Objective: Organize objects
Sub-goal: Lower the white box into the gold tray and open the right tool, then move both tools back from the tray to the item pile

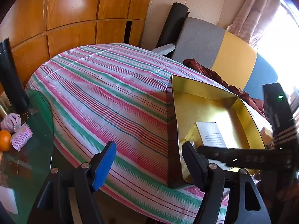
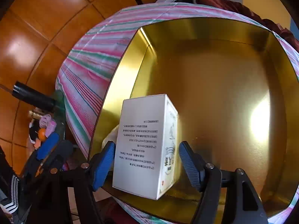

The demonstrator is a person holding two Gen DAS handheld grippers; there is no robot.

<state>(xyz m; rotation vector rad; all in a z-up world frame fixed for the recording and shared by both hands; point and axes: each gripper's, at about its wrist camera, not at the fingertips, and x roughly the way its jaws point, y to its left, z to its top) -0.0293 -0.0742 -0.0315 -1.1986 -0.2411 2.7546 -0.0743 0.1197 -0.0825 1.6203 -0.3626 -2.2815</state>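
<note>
An open gold tin (image 1: pixel 207 106) sits on the striped tablecloth (image 1: pixel 104 93) at the table's right side. Inside it, near the front left corner, a white box (image 2: pixel 142 140) with printed text stands over a yellow packet (image 2: pixel 111 135). My right gripper (image 2: pixel 147 155) points down into the tin (image 2: pixel 214 71), open, with the white box between its blue pads and a gap on the right side. My left gripper (image 1: pixel 149 156) is open and holds nothing. It straddles the tin's left wall, one finger over the cloth and one over the tin. The white box (image 1: pixel 211 132) also shows in the left wrist view.
A glass side table (image 1: pixel 37 123) at the left carries an orange (image 1: pixel 4 140), pink items (image 1: pixel 21 137) and a black cylinder (image 1: pixel 11 78). A grey and yellow chair (image 1: pixel 214 43) with dark red cloth (image 1: pixel 209 71) stands behind the table. Wooden cabinets (image 1: pixel 71 15) line the back.
</note>
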